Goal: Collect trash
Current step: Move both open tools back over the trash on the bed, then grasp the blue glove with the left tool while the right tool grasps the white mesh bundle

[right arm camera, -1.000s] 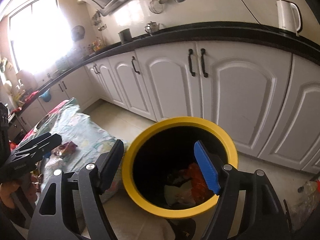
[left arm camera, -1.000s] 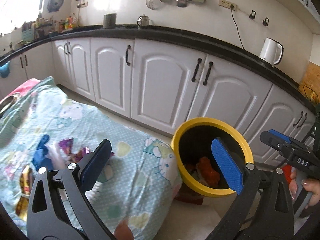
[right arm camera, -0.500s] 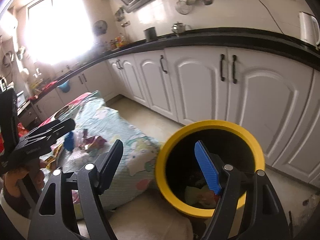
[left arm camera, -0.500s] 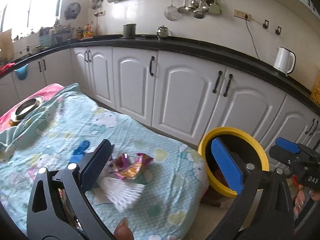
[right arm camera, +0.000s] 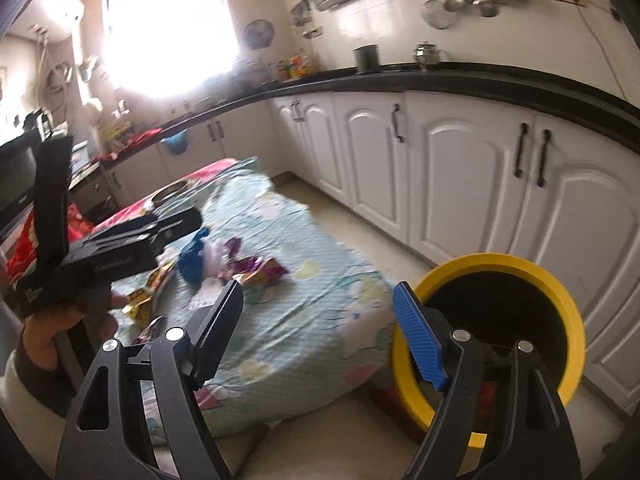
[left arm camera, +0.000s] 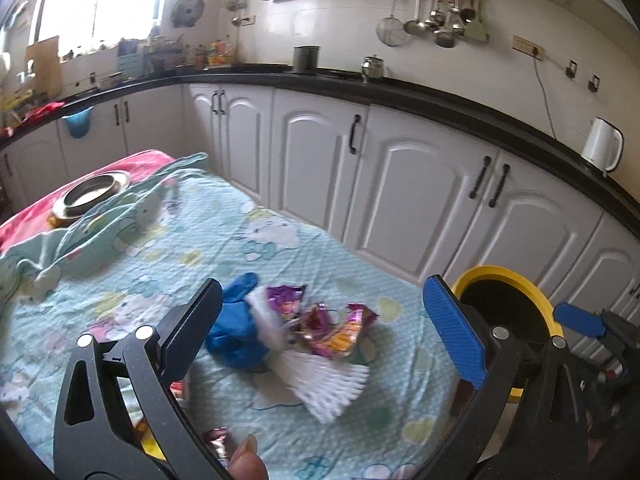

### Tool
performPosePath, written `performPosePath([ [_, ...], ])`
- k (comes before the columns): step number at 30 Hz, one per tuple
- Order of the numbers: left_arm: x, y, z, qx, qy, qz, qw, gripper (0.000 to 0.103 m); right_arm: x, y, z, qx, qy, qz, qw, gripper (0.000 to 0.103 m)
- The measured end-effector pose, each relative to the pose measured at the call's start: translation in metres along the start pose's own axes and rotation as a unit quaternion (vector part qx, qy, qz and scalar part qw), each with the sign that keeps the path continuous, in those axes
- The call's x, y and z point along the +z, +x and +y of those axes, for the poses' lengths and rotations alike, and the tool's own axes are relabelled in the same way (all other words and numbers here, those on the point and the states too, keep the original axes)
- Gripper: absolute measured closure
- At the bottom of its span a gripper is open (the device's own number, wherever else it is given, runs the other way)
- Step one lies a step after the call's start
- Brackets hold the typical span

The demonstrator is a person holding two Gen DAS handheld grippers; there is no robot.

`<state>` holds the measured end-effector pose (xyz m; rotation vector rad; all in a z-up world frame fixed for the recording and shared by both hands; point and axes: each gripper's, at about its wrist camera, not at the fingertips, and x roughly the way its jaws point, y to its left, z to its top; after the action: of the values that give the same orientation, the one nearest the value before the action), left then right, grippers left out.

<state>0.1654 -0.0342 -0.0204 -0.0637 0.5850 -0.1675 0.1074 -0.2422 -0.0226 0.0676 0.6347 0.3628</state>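
On the cartoon-print cloth (left arm camera: 280, 240) that covers the low table, most of the trash is still waiting for you. A loose heap lies near the middle: a blue glove or rag (left arm camera: 236, 332), shiny purple and orange snack wrappers (left arm camera: 336, 328), and a white ribbed foam sleeve (left arm camera: 328, 380), all touching or overlapping one another. More wrappers lie along the near edge, by your left hand, including a gold one (right arm camera: 140, 300); how many there are is hard to tell through the blur.

Your left tongs (left arm camera: 320, 332) are spread wide and carry nothing, and they hover above the heap, which sits between the two pads. Your right tongs (right arm camera: 320, 320) are also spread and empty, held over the gap between the table's edge and the yellow bin (right arm camera: 552, 280).

That bin stands on the floor just beside the table's right end, in front of the white cabinets (left arm camera: 420, 184). Its inside reads as dark from both cameras, so you cannot tell how much it already holds.

By my reading, you are at the start of another pick: several trips to the bin remain.
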Motion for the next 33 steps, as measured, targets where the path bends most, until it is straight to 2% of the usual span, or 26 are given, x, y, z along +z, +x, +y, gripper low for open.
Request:
performPosePath([
  [8,0.000,0.001,0.042,0.017,-0.031,0.015,0.9993,0.011,-0.004,0.039,0.050,0.043,-0.063,0.042,0.996,0.028],
  [12,0.000,0.003,0.059,0.020,-0.045,0.026,0.9984,0.017,-0.009,0.061,0.069,0.062,-0.082,0.066,0.992,0.028],
  [19,-0.005,0.025,0.085,-0.007,-0.086,0.074,0.9936,0.028,-0.015,0.090,0.087,0.073,-0.096,0.086,0.989,0.028],
  [26,-0.011,0.048,0.087,-0.035,-0.097,0.111,0.9885,0.035,-0.018,0.115,0.091,0.073,-0.089,0.106,0.988,0.029],
  [33,-0.015,0.061,0.084,-0.045,-0.102,0.127,0.9856,0.042,-0.021,0.126,0.088,0.083,-0.070,0.123,0.986,0.046],
])
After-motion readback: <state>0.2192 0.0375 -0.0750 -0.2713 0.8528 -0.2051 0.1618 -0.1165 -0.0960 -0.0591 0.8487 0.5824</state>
